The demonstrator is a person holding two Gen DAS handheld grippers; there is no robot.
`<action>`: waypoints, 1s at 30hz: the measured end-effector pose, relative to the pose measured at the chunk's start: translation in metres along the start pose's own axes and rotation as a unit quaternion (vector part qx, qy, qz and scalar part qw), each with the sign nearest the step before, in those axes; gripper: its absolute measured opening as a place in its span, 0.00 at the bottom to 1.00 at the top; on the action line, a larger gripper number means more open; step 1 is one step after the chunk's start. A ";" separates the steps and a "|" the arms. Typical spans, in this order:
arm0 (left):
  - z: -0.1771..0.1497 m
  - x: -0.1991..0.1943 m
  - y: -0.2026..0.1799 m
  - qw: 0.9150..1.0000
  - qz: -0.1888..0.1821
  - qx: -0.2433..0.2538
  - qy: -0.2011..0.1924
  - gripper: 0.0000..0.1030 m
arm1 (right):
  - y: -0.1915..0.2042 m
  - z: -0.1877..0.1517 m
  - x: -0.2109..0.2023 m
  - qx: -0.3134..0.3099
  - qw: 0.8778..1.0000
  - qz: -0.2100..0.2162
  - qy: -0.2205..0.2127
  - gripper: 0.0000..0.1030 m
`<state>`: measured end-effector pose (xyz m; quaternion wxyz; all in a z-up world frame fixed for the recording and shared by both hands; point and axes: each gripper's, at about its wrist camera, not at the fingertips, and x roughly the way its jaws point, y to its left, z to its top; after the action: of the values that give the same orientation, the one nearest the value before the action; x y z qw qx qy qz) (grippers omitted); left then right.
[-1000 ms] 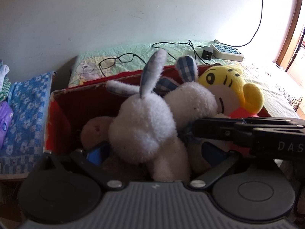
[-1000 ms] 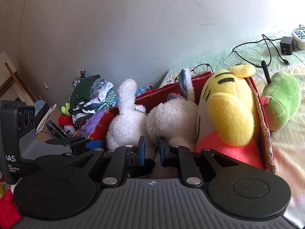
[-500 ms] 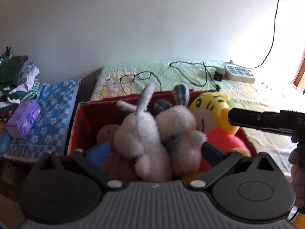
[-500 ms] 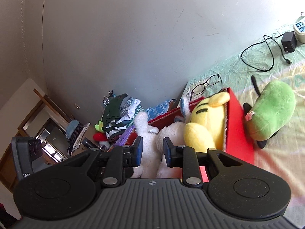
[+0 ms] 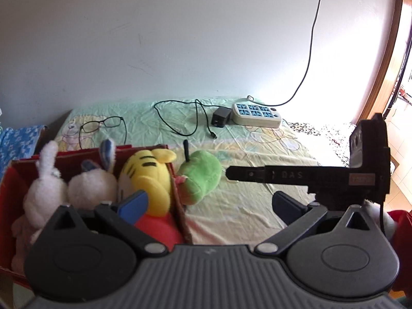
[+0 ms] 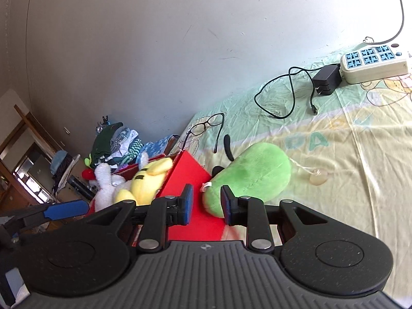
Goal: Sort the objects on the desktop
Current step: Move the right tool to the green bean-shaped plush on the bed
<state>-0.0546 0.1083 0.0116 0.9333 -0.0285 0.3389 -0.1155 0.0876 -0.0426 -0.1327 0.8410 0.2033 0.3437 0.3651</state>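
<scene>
A red box (image 5: 64, 158) holds two white bunny plushies (image 5: 43, 188) and a yellow tiger plush (image 5: 152, 177). A green plush (image 5: 203, 177) with a dark stem lies on the bedsheet against the box's right wall. My left gripper (image 5: 209, 203) stands wide open and empty, over the box's right wall and the sheet. My right gripper (image 6: 206, 203) hovers just short of the green plush (image 6: 252, 172), its jaws a little apart with nothing pressed between them. From the left wrist view its finger (image 5: 257, 175) points at the green plush from the right.
Glasses (image 5: 100, 126), a black charger with its cable (image 5: 220, 117) and a white power strip (image 5: 256, 114) lie on the sheet near the wall. A pile of clothes (image 6: 116, 141) sits beyond the box. A red-sleeved hand (image 5: 401, 229) holds the right gripper.
Both grippers have drawn back from the box and shifted right. The green plush has come into the left wrist view. The right jaws have parted slightly.
</scene>
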 end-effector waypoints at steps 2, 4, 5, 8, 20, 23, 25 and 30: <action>-0.003 0.008 -0.008 1.000 -0.007 -0.008 0.006 0.99 | -0.007 0.008 0.006 -0.018 1.000 -0.005 0.010 0.26; -0.005 0.013 -0.015 1.000 -0.012 -0.014 0.008 0.99 | -0.013 0.015 0.013 -0.037 0.999 -0.006 0.016 0.26; -0.006 0.016 -0.016 1.000 -0.014 -0.018 0.009 0.99 | -0.015 0.019 0.016 -0.045 0.999 -0.006 0.018 0.26; -0.007 0.021 -0.017 0.999 -0.025 -0.033 0.013 0.99 | -0.016 0.030 0.032 -0.068 0.997 -0.005 0.025 0.26; -0.011 0.027 -0.005 0.997 -0.024 -0.074 0.018 0.99 | -0.003 0.048 0.102 -0.184 0.981 -0.016 0.061 0.26; -0.007 0.030 -0.007 0.997 -0.027 -0.068 0.019 0.99 | -0.003 0.036 0.097 -0.220 0.973 -0.014 0.064 0.26; -0.005 0.032 -0.008 0.997 -0.038 -0.069 0.018 0.99 | -0.001 0.029 0.086 -0.249 0.966 -0.015 0.062 0.26; -0.001 0.041 -0.014 0.996 -0.063 -0.063 0.022 0.99 | -0.017 0.015 0.041 -0.249 0.966 0.006 0.062 0.26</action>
<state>-0.0270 0.0853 -0.0133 0.9130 -0.1059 0.3632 -0.1528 0.1268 -0.0243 -0.1497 0.8401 -0.0338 0.2923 0.4557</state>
